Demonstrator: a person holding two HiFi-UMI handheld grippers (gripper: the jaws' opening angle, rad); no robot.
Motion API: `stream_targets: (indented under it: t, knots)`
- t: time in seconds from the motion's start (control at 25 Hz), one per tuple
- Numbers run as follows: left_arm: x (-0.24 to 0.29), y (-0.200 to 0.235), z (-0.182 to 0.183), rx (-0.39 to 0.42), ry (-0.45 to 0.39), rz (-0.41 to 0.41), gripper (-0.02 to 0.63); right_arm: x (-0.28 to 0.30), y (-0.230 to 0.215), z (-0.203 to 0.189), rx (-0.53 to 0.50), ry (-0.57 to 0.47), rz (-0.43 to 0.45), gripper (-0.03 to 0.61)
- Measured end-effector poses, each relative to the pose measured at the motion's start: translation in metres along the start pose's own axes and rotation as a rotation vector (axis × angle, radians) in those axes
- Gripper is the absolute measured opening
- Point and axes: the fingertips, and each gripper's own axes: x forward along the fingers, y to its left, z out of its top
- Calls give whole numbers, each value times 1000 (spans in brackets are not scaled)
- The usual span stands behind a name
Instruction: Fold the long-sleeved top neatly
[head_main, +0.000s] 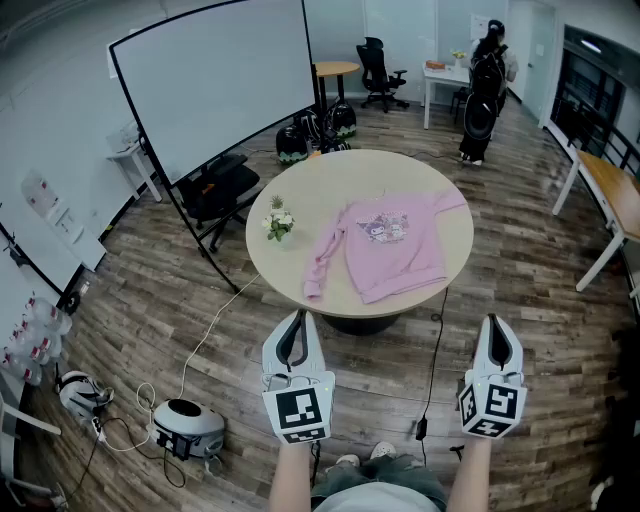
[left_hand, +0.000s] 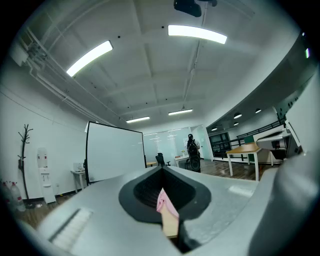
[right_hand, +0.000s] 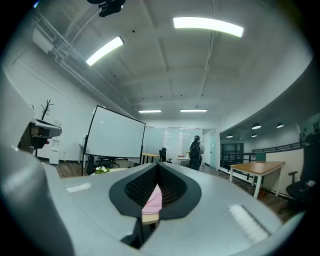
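- Pink top (head_main: 392, 250) lies spread on the round tabletop (head_main: 400, 175), with flowers (head_main: 279, 222) near its sleeve.
- Left gripper (head_main: 295, 320) and right gripper (head_main: 497, 322) hover well short of the tabletop, fingers (left_hand: 90, 205) pressed together, empty.

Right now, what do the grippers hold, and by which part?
Nothing is held. The left gripper and right gripper are shut, empty; the pink long-sleeved top lies on the round table.
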Motion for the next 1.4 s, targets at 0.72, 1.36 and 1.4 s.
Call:
stream_targets:
  t: [0.72, 1.36, 1.4]
  knots:
    - [22, -13, -6, -15, 12, 23, 2, 23, -19, -8, 7, 5, 9, 23]
    - [50, -64, -11, -35, 33, 20, 348, 43, -62, -30, 38, 53, 66, 293]
    - [54, -67, -11, -33, 32, 15, 350, 46, -65, -32, 39, 55, 62, 295]
